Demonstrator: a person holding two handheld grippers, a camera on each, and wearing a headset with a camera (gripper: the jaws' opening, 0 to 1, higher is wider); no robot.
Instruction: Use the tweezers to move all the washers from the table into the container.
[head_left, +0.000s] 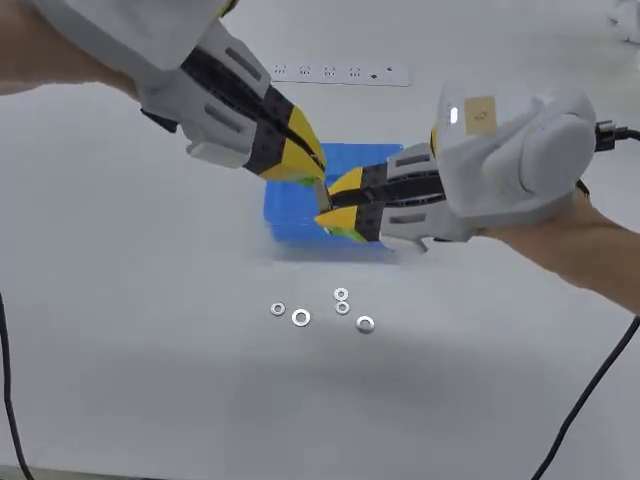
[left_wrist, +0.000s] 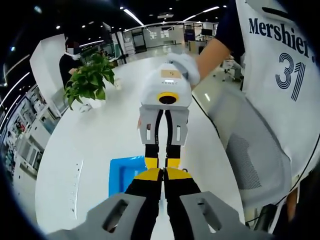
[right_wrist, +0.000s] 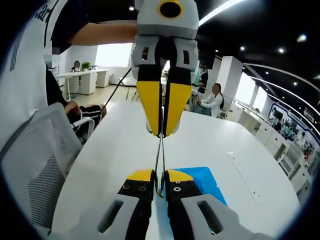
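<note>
The left gripper (head_left: 318, 175) and right gripper (head_left: 325, 215) both clamp the tweezers (right_wrist: 160, 150) above the container (head_left: 365, 158); five washers (head_left: 301, 318) lie near its front edge. Uneven release may twist or drop the tweezers.

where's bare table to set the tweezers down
Bare table left of the washers and between container and power strip. Crowded over the container, where left gripper and right gripper hold the tweezers, and around the washers.
</note>
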